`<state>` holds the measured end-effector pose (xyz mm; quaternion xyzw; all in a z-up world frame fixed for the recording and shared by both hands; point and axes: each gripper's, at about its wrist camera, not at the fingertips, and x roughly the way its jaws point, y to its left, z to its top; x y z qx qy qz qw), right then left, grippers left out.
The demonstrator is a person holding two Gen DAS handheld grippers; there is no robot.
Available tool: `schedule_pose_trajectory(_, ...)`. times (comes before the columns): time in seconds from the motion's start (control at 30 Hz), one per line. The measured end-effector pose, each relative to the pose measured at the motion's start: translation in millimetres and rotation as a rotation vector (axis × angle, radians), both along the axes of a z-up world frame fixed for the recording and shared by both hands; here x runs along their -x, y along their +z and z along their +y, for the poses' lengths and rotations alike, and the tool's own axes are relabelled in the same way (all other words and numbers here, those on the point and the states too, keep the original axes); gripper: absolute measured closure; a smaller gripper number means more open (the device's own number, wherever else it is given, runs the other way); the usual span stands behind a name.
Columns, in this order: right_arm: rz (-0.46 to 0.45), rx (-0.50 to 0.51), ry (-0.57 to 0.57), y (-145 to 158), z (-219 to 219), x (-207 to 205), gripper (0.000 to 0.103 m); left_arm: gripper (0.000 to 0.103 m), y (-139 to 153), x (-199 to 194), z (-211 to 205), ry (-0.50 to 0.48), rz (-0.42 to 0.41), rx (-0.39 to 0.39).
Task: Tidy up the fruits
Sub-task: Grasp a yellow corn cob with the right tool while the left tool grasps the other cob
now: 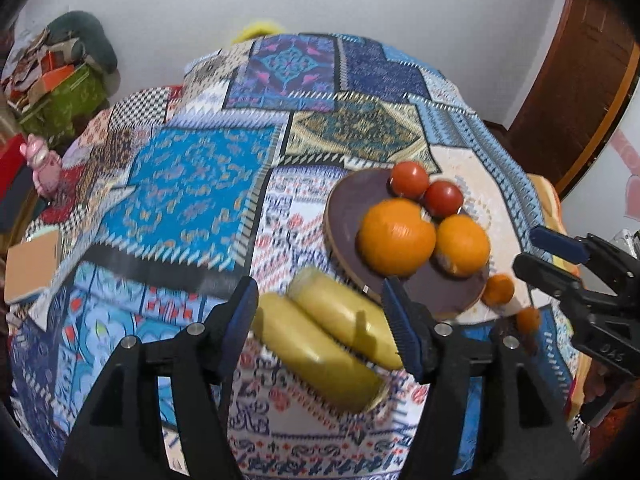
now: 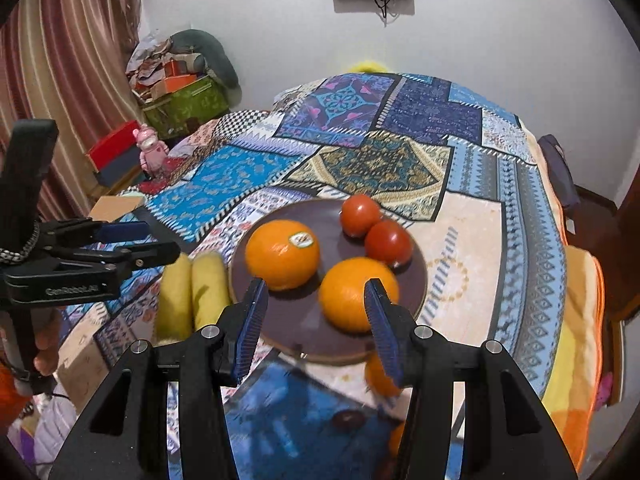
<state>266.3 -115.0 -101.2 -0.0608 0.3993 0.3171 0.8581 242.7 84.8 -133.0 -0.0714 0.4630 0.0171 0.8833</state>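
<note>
A round dark plate (image 1: 352, 204) (image 2: 304, 320) lies on the patchwork cloth and holds two oranges (image 1: 396, 236) (image 2: 282, 254) and two tomatoes (image 1: 409, 179) (image 2: 360, 210). Two yellow bananas (image 1: 328, 328) (image 2: 192, 292) lie on the cloth beside the plate's left edge. Two small oranges (image 1: 498, 290) (image 2: 380, 376) lie on the cloth near the plate. My left gripper (image 1: 320, 320) is open, its fingers either side of the bananas and above them. My right gripper (image 2: 316, 320) is open and empty over the plate's near edge; it also shows in the left wrist view (image 1: 544, 252).
The cloth-covered table (image 2: 400, 168) reaches back to a white wall. A pink toy (image 2: 150, 148), boxes and a pile of things stand at the left. A brown box (image 1: 32, 264) lies at the table's left edge. A dark small fruit (image 2: 348, 418) lies near the front.
</note>
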Motion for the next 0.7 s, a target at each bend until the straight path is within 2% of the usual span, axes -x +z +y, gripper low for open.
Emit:
schedule_pose_trajectory(0.3, 0.059, -0.003, 0.027, -16, 11, 19, 0.055, 0.036, -30, 11, -1, 0.007, 0.075, -0.011)
schedule_pose_trajectory(0.5, 0.087, 0.000, 0.058, -23, 24, 25, 0.055, 0.033, -49, 12, -1, -0.003, 0.128, 0.032)
schedule_pose_trajectory(0.57, 0.090, -0.002, 0.065, -24, 28, 25, 0.055, 0.029, -54, 13, 0, -0.001, 0.129, 0.051)
schedule_pose_trajectory(0.7, 0.099, 0.004, 0.074, -28, 35, 26, 0.055, 0.027, -57, 14, 3, -0.009, 0.126, 0.080)
